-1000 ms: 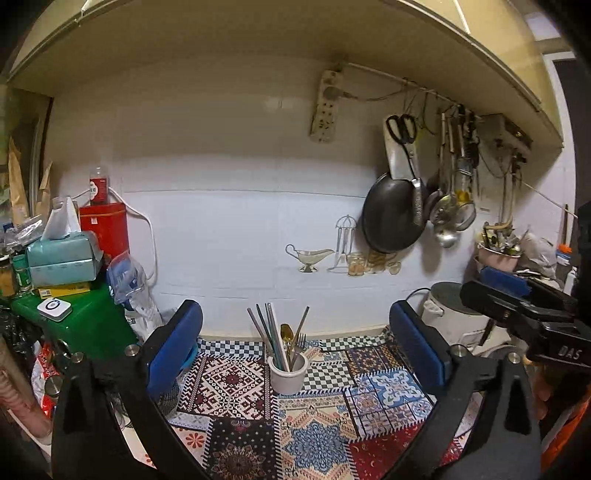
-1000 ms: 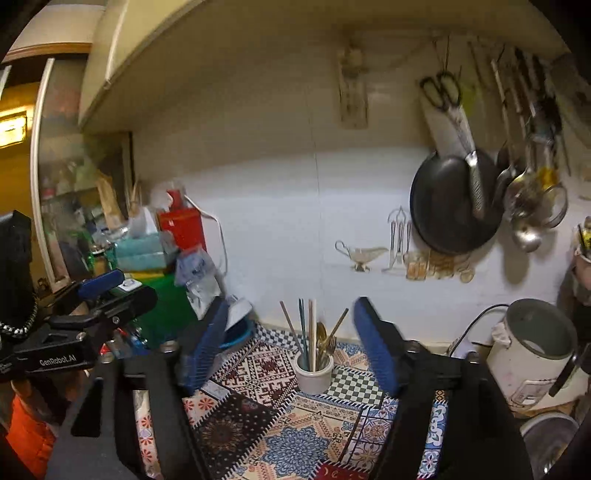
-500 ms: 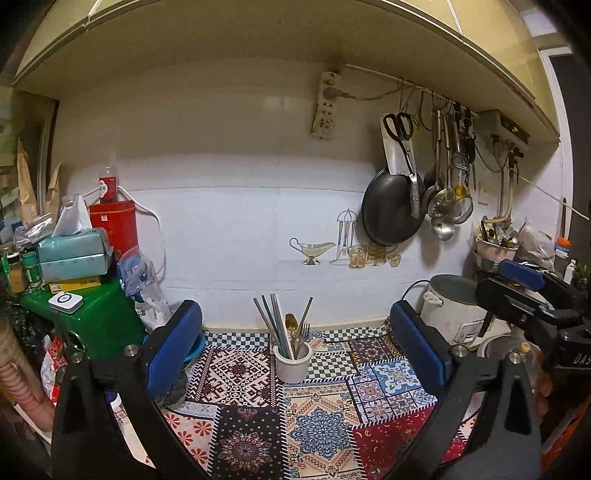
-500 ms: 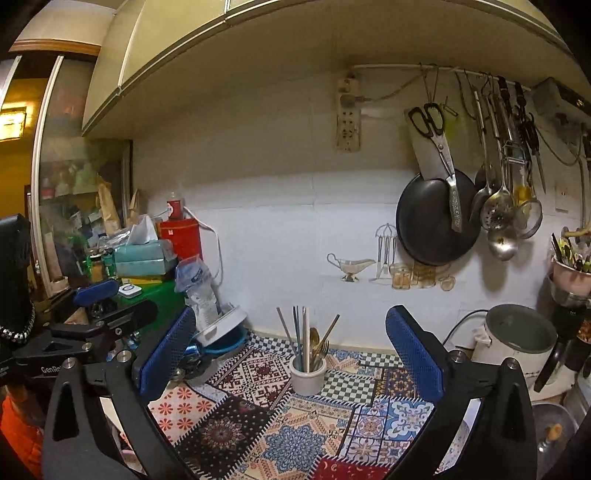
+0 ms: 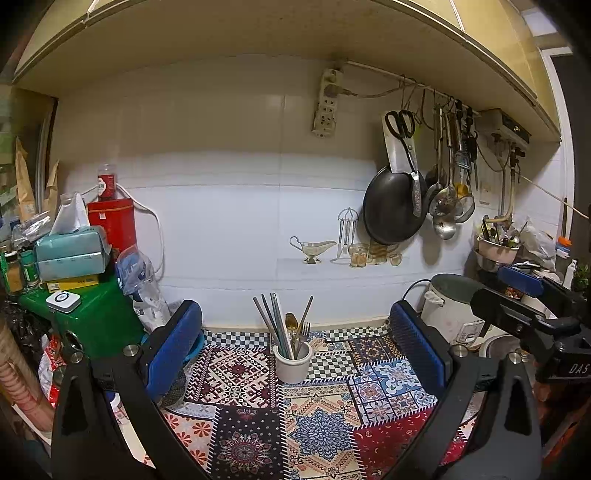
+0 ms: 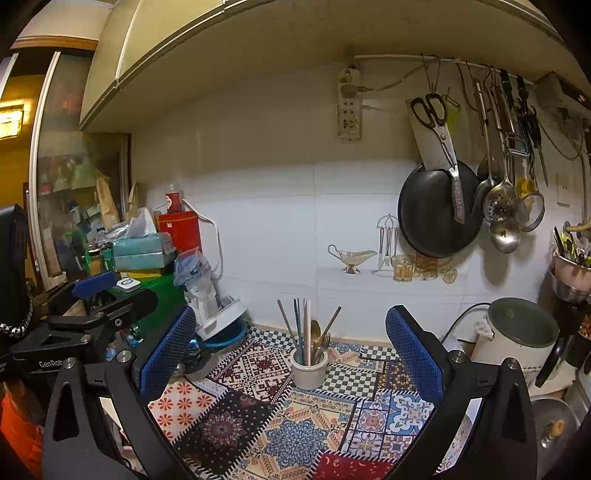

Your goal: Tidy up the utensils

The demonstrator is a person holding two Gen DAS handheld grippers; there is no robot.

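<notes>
Ceramic utensil cup [image 5: 292,363] at twelve o'clock on the patchwork-covered counter [image 5: 317,424] — both the left gripper [image 5: 295,347] and right gripper [image 6: 291,350] gape wide, empty, so approach one utensil squarely.

Both views are sharp in the middle but strongly bent at the dark round edges, with dim warm light under the cabinet [image 5: 258,33], a brighter white wall [image 6: 280,236] and soft shadows beside the hanging pan [image 6: 436,210].

Wide-spread left claw [image 5: 295,345] faces utensil cup [image 5: 291,362] on patterned mat [image 5: 317,417].
</notes>
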